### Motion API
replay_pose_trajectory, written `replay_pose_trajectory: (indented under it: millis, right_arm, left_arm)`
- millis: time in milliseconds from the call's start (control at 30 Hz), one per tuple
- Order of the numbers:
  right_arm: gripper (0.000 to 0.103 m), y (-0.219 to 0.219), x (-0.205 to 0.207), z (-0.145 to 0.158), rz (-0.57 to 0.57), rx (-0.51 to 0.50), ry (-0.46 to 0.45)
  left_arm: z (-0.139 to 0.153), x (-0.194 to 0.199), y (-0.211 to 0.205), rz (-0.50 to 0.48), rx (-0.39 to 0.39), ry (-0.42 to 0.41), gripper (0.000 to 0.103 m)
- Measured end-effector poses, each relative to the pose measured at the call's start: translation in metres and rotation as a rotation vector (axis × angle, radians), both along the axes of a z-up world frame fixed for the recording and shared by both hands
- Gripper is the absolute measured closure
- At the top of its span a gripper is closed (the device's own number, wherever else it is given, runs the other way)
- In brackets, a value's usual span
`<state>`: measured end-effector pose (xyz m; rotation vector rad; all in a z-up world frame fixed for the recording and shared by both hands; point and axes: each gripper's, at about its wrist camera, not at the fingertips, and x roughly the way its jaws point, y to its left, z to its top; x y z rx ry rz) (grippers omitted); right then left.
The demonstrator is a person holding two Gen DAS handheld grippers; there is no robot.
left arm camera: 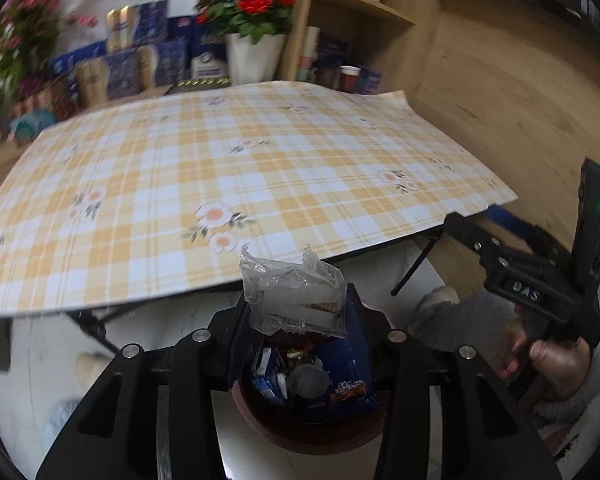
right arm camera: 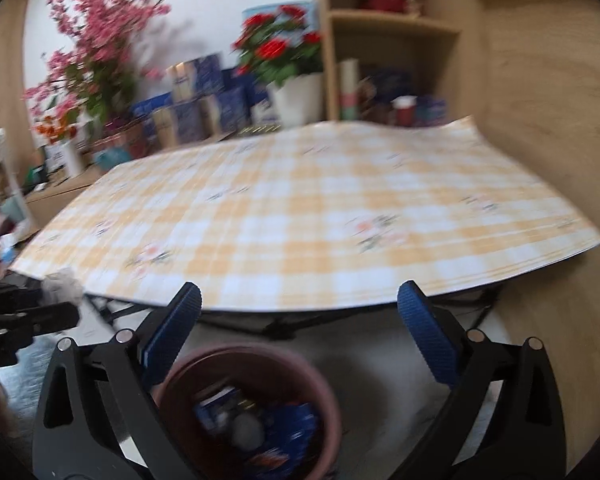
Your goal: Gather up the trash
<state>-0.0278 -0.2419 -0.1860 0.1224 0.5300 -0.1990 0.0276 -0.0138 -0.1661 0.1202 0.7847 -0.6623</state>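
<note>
**Trash collection: items at the bin**

Left gripper (left arm camera: 298, 320): clamped on a crumpled clear plastic wrapper (left arm camera: 294, 294), held just above the brown bin (left arm camera: 300, 436) (already holding blue packets). Right gripper (right arm camera: 298, 336): jaws spread wide, nothing between them, above the bin's rim. Checked tablecloth (left arm camera: 228, 168): bare.

Left claw (left arm camera: 300, 316) pinches a crumpled clear plastic wrapper (left arm camera: 296, 296), lower centre; right claw (right arm camera: 298, 320) gapes wide, empty.

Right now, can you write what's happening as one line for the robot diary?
left gripper: shut on clear plastic wrapper, above brown bin | right gripper: open, empty | bin: wrappers inside | tablecloth: bare
</note>
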Motion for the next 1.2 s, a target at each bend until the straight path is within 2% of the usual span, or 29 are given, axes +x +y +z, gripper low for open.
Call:
replay_pose_trajectory:
  millis: [67,133,200,233,300,367,400,433,500,633,1000,1100,1200]
  right_arm:
    - [0.006,-0.005,-0.002,-0.002,-0.041,-0.020,-0.010]
    - [0.006,-0.010,0.001,-0.006,-0.064,-0.022,-0.004]
    - [0.006,-0.013,0.003,-0.011,-0.069,-0.021,0.009]
    - [0.006,-0.013,0.005,-0.013,-0.068,-0.018,0.017]
    - [0.006,-0.012,0.005,-0.016,-0.065,-0.015,0.025]
    - [0.006,-0.011,0.007,-0.018,-0.059,-0.013,0.032]
    - [0.006,-0.009,0.008,-0.020,-0.054,-0.012,0.037]
    - [0.006,-0.008,0.009,-0.021,-0.050,-0.011,0.043]
    - [0.006,-0.008,0.010,-0.022,-0.042,-0.005,0.051]
    - [0.006,-0.008,0.010,-0.024,-0.042,0.003,0.059]
    - [0.006,-0.003,0.013,-0.025,-0.027,0.003,0.083]
    - [0.006,-0.006,0.018,-0.010,0.003,0.027,0.090]
    - [0.006,-0.008,0.021,0.024,0.013,-0.002,0.055]
  left_arm:
    - [-0.003,-0.002,-0.010,-0.052,-0.001,-0.039,0.057]
    - [-0.015,-0.004,-0.020,-0.089,0.015,-0.044,0.057]
    - [-0.037,-0.005,-0.028,-0.109,0.026,0.007,0.056]
    - [-0.051,-0.005,-0.034,-0.121,0.060,0.048,0.057]
    - [-0.060,-0.003,-0.042,-0.128,0.101,0.073,0.057]
    - [-0.057,-0.001,-0.044,-0.120,0.090,0.057,0.053]
    - [-0.056,0.001,-0.043,-0.105,0.088,0.049,0.040]
    - [-0.057,0.001,-0.042,-0.095,0.088,0.050,0.033]
    - [-0.057,0.006,-0.038,-0.071,0.080,0.064,0.032]
    - [-0.053,0.012,-0.026,-0.010,0.053,0.069,0.022]
    - [-0.048,0.022,-0.005,0.094,0.003,0.088,0.012]
    - [-0.035,0.023,0.000,0.133,0.014,0.039,0.010]
    - [-0.008,0.022,0.007,0.183,0.023,-0.061,0.006]
